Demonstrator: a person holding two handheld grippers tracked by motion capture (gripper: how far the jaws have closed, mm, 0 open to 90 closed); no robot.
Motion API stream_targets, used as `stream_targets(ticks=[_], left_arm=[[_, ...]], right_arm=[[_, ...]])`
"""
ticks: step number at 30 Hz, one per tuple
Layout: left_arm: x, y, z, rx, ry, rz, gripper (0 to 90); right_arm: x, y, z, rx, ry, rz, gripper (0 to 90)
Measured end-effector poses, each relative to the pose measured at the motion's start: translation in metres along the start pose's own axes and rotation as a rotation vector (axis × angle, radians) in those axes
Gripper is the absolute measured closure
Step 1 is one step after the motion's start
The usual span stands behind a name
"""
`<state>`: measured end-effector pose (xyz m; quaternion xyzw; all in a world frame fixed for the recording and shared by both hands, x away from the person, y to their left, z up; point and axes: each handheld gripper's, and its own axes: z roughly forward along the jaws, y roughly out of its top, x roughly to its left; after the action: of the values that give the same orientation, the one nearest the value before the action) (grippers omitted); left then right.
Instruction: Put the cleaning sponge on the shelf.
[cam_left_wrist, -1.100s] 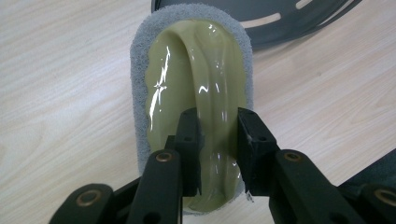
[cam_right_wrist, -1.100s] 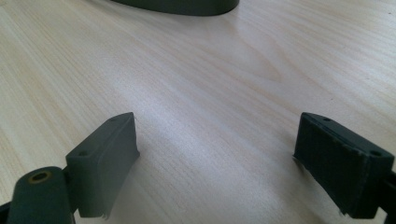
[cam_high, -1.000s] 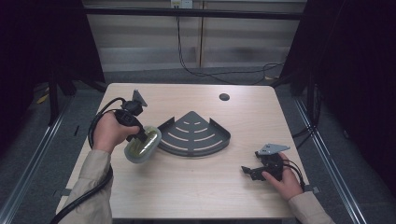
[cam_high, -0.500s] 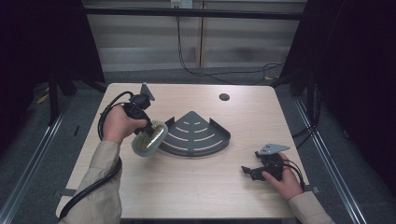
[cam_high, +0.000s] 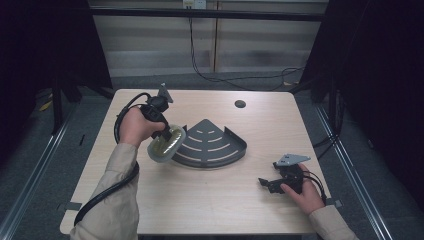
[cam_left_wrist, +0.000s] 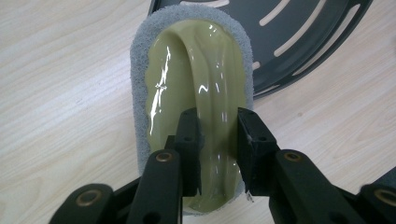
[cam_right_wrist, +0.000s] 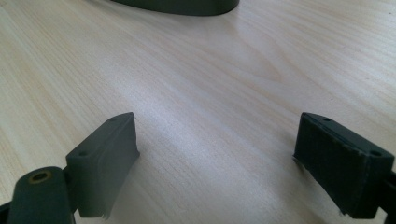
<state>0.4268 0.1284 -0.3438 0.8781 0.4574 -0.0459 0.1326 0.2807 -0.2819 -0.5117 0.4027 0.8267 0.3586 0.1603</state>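
Note:
My left gripper (cam_left_wrist: 218, 140) is shut on the raised handle ridge of an olive-green scrubber (cam_left_wrist: 196, 79) with a grey sponge base. In the high view the scrubber (cam_high: 166, 143) hangs tilted at the left rim of a dark grey fan-shaped slotted rack (cam_high: 212, 145), held there by the left gripper (cam_high: 161, 131). The rack's edge (cam_left_wrist: 299, 42) shows just beyond the scrubber. My right gripper (cam_high: 265, 183) rests low on the table at the right, open, its fingers (cam_right_wrist: 107, 158) wide apart over bare wood. The rack's near wall (cam_right_wrist: 187, 5) lies at the top of the right gripper view.
The light wooden table (cam_high: 215, 200) has a small round hole (cam_high: 240, 104) near its far edge. A thick black cable (cam_high: 107, 187) trails from the left gripper along the sleeve. Dark floor and metal rails surround the table.
The left hand has carried the scrubber to the right and slightly up, from left of the rack to its left rim. The right hand has stayed put.

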Motion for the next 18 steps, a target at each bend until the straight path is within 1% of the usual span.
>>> stream_targets(ticks=[1,6,9,18], left_arm=[[0.000,0.001,0.000,-0.001,0.001,0.007,71.9],[-0.002,0.008,0.001,0.008,0.009,0.009,71.9],[-0.002,0.011,0.001,0.000,0.008,0.007,71.9],[-0.004,0.020,0.003,-0.002,0.007,0.014,71.8]], right_arm=[[0.000,0.000,0.000,0.000,0.000,0.000,12.6],[0.000,0.000,0.000,0.001,0.000,0.001,12.6],[0.000,0.000,0.000,0.001,0.000,0.001,12.6],[0.000,0.000,0.000,0.001,0.000,0.000,12.6]])
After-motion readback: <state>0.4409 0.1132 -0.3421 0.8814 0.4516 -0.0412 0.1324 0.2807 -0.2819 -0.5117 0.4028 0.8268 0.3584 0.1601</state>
